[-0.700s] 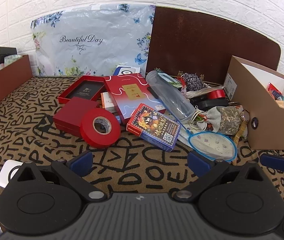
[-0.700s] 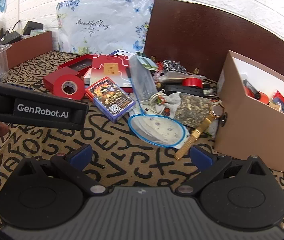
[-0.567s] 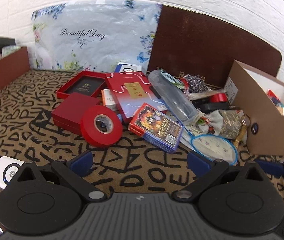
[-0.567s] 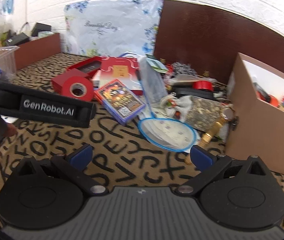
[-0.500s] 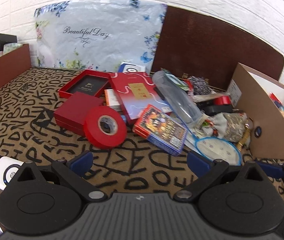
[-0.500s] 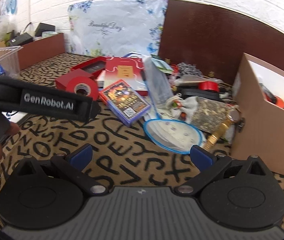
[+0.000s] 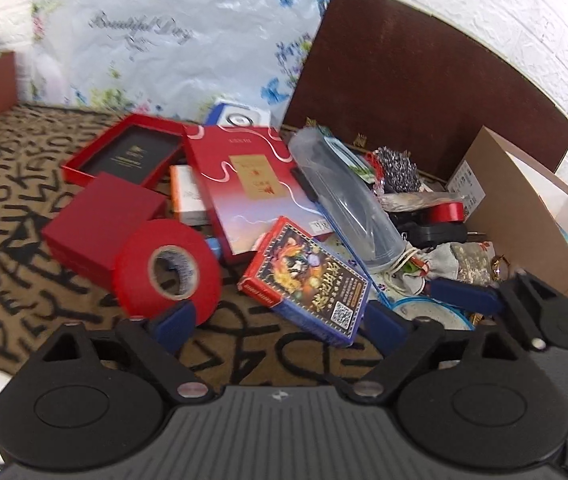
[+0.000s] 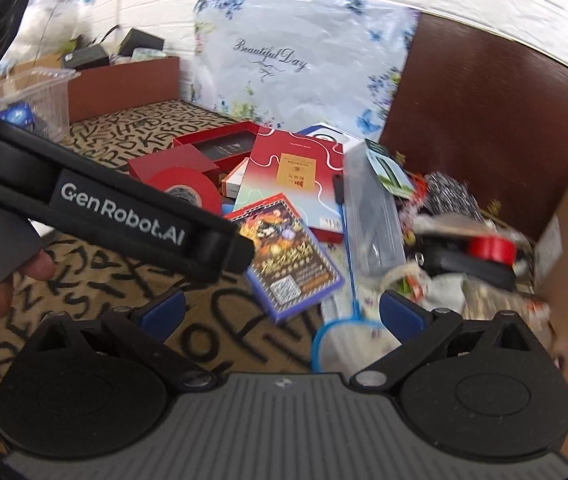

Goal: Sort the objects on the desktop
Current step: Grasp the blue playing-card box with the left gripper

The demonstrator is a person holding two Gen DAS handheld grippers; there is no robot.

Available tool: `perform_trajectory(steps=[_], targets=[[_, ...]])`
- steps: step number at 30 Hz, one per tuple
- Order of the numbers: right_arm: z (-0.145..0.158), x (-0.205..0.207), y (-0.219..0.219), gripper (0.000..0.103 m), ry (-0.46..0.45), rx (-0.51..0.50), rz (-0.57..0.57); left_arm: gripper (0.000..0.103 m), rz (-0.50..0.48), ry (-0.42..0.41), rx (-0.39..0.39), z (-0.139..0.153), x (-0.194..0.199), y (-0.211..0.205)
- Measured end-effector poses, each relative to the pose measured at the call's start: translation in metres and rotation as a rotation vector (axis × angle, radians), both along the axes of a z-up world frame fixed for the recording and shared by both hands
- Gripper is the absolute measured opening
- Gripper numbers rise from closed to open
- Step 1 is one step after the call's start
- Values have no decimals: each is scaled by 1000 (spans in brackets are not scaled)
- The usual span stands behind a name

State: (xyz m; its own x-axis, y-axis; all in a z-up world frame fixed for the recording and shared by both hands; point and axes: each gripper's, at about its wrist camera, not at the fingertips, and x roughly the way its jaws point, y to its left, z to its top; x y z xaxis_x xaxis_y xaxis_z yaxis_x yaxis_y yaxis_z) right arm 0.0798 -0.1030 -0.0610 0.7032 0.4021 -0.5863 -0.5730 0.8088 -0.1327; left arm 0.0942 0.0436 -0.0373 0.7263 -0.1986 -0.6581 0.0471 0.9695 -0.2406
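Observation:
A heap of desktop objects lies on the letter-patterned mat. In the left wrist view a red tape roll (image 7: 168,266) leans on a red box (image 7: 102,222), with a card box (image 7: 305,278), a red booklet (image 7: 250,182), a clear case (image 7: 343,200) and a blue net (image 7: 431,314) to the right. My left gripper (image 7: 280,322) is open, just short of the tape roll and card box. My right gripper (image 8: 282,312) is open, close over the card box (image 8: 289,258) and net (image 8: 345,334). The left gripper's body (image 8: 116,212) crosses the right wrist view.
A cardboard box (image 7: 523,208) with small items stands at the right. A floral bag (image 7: 172,44) and a brown board (image 7: 415,88) lean on the brick wall. A brown tray (image 8: 124,80) and a clear tub (image 8: 28,96) sit at the far left.
Both grippers have moved forward toward the heap; the tape roll, card box and net now lie much nearer the fingertips. Both stay open.

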Motion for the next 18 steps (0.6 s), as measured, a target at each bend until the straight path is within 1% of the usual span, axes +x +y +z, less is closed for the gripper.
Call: perform_trajectory(steps=[1, 2, 3, 7, 11, 12, 13, 14, 15, 16, 18], targets=[[-1, 5, 1, 97, -1, -4, 14, 89, -1, 12, -15, -2, 5, 0], [-4, 11, 2, 91, -1, -7, 33, 86, -3, 20, -28, -3, 10, 1], [-6, 16, 2, 89, 2, -10, 53, 85, -5, 25, -39, -5, 13, 1], [-14, 32, 6, 86, 2, -20, 104, 85, 1, 35, -50, -8, 27, 1], [-21, 44, 9, 82, 22, -3, 127, 84, -9, 47, -63, -12, 40, 1], [-23, 47, 10, 82, 27, -4, 127, 83, -11, 53, -61, -12, 43, 0], [-25, 48, 10, 78, 31, -1, 131, 81, -12, 56, -57, -13, 45, -1], [-28, 48, 11, 74, 38, -4, 119, 76, -16, 60, -57, -15, 47, -2], [-29, 49, 10, 72, 43, -7, 108, 70, -21, 66, -60, -17, 49, -3], [-30, 48, 8, 71, 47, 0, 104, 69, -17, 74, -57, -18, 50, -3], [-28, 46, 7, 69, 62, 0, 90, 68, -25, 70, -76, -20, 49, -1]])
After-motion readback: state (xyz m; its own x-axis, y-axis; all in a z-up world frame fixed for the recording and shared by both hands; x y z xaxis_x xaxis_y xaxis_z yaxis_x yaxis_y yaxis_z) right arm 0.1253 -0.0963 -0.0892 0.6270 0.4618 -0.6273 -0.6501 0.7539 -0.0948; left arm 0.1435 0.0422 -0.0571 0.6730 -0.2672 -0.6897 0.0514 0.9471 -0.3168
